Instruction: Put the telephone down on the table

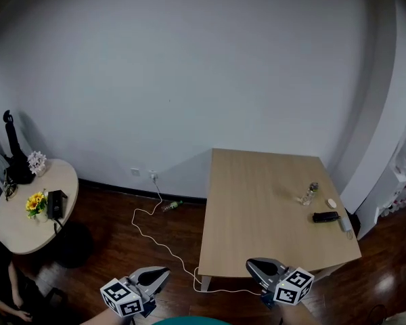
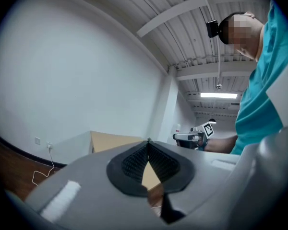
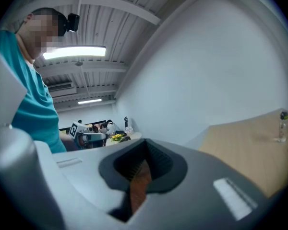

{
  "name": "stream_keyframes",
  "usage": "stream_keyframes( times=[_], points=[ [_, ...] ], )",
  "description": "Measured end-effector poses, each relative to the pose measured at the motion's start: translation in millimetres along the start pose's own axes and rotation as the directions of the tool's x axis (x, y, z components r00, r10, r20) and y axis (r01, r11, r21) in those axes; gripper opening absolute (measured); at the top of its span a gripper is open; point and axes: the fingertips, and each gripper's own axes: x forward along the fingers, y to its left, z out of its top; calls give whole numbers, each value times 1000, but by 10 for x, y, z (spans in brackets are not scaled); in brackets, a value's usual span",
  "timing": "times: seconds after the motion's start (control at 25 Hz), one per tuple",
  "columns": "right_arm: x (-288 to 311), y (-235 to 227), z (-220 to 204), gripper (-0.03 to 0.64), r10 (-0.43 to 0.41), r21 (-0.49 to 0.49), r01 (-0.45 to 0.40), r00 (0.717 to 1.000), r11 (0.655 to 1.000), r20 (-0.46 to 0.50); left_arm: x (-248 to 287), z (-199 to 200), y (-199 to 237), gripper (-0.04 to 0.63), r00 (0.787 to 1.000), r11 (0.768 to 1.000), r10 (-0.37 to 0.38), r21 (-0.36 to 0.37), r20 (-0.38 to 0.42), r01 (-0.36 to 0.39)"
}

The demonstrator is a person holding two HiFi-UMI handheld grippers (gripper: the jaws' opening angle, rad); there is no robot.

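Note:
A black boxy telephone (image 1: 55,204) sits on the round table (image 1: 27,230) at the left, beside yellow flowers (image 1: 35,203). A long black handset-like object (image 1: 325,217) lies near the right edge of the rectangular wooden table (image 1: 257,215). My left gripper (image 1: 164,271) is at the bottom over the dark floor, with its jaws together and nothing in them. My right gripper (image 1: 250,264) hovers at the wooden table's near edge, also shut and empty. Each gripper view shows closed tips: left gripper (image 2: 149,141), right gripper (image 3: 145,142).
A clear bottle (image 1: 310,193) and a small white object (image 1: 331,203) stand on the wooden table. A white cable (image 1: 164,246) runs from a wall socket across the floor. A black statuette (image 1: 15,156) and white flowers (image 1: 37,162) share the round table.

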Motion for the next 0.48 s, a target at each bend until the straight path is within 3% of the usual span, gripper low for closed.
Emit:
stream_keyframes(
  times=[0.24,0.48],
  points=[
    [-184,34,-165,1,-1,29,0,1000,1000,23,-302,-84,-279,5,1000,1000,14,6,-12,-14],
    [11,501,-316,2,23,26,-23,1000,999,3,-742,14,-137,5,999,999,36,6,24,-36]
  ],
)
